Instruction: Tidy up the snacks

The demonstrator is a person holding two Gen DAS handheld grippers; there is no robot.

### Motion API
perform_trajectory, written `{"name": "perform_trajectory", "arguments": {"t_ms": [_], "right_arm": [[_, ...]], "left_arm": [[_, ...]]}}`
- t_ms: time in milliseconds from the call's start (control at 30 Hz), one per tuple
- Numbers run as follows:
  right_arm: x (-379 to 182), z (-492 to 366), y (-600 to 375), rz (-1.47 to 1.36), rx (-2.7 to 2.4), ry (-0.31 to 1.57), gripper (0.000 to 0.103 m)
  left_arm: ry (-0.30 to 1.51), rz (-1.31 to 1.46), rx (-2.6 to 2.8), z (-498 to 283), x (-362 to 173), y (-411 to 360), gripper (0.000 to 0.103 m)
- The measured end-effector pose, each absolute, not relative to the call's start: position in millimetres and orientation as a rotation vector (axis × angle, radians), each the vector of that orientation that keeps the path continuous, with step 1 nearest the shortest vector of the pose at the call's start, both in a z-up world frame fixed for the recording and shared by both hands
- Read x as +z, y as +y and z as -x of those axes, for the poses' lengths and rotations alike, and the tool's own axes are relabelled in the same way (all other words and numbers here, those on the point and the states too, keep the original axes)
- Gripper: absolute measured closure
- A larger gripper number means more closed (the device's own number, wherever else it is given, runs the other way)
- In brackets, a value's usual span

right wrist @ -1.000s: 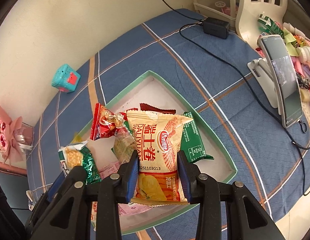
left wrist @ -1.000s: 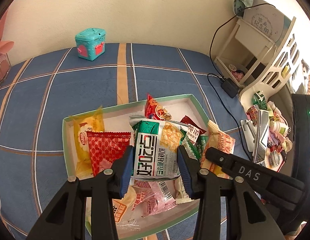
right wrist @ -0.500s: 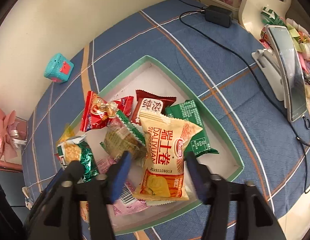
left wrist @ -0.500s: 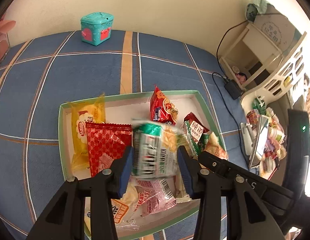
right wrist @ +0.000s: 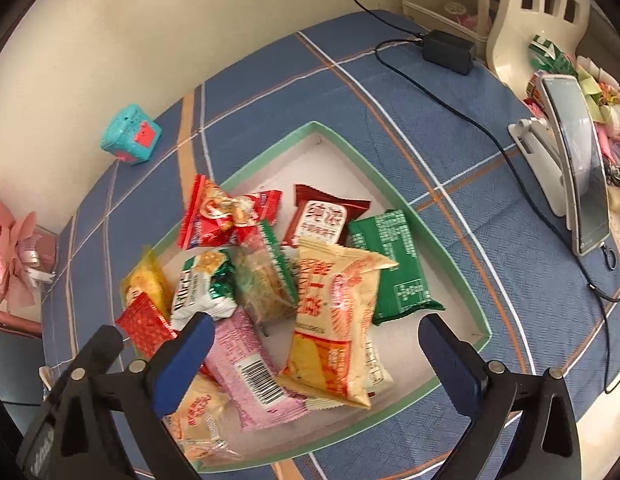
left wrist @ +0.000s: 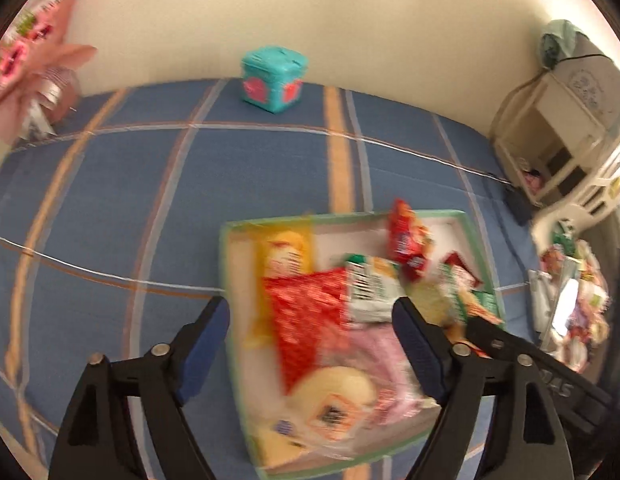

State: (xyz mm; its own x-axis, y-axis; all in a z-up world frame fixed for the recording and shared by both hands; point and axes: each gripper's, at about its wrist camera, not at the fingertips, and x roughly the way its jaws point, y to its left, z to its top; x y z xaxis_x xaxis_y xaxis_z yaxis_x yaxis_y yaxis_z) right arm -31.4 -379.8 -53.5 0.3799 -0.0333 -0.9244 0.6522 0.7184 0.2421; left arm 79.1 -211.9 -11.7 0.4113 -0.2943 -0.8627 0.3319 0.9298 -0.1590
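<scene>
A shallow green-rimmed box (right wrist: 450, 256) (left wrist: 226, 268) on the blue checked cloth holds several snack packets. The cream and orange roll packet (right wrist: 334, 320) lies in it below my right gripper (right wrist: 314, 344), whose jaws are opening wide with no pad touching it. The green and white packet (right wrist: 198, 288) (left wrist: 370, 292) lies among the others, free of my left gripper (left wrist: 314, 320). That gripper's jaws are opening above the box's left part, over the red packet (left wrist: 306, 312), gripping nothing. The left wrist view is blurred.
A teal toy box (left wrist: 274, 76) (right wrist: 130, 136) stands by the wall. Pink wrapped flowers (left wrist: 34, 52) lie at the far left. A phone on a stand (right wrist: 574, 160), a charger with cable (right wrist: 446, 50) and a white shelf (left wrist: 558, 136) crowd the right side.
Both grippers went from shut on packets to wide open. The green and white packet and the cream roll packet dropped into the box. The left gripper's view swung left.
</scene>
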Motion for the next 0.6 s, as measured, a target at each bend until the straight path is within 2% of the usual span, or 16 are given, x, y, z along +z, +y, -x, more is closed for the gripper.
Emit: {"name": "perform_trajectory", "arguments": {"t_ms": [67, 133, 233, 600], "right_arm": [[-51, 30, -374, -0.645, -0.468, 1.1, 0.0], [-49, 27, -368, -0.625, -0.462, 1.097, 0.0], [-46, 24, -357, -0.591, -0.453, 1.102, 0.0], [-35, 18, -318, -0.473, -0.414, 1.087, 0.0]], "left_arm": [[1.043, -0.063, -0.359, -81, -9, -204, 0.009], [1.011, -0.085, -0.33, -82, -6, -197, 0.008], [0.992, -0.105, -0.306, -84, -5, -188, 0.001], [0.975, -0.214, -0.194, -82, -7, -178, 0.001]]}}
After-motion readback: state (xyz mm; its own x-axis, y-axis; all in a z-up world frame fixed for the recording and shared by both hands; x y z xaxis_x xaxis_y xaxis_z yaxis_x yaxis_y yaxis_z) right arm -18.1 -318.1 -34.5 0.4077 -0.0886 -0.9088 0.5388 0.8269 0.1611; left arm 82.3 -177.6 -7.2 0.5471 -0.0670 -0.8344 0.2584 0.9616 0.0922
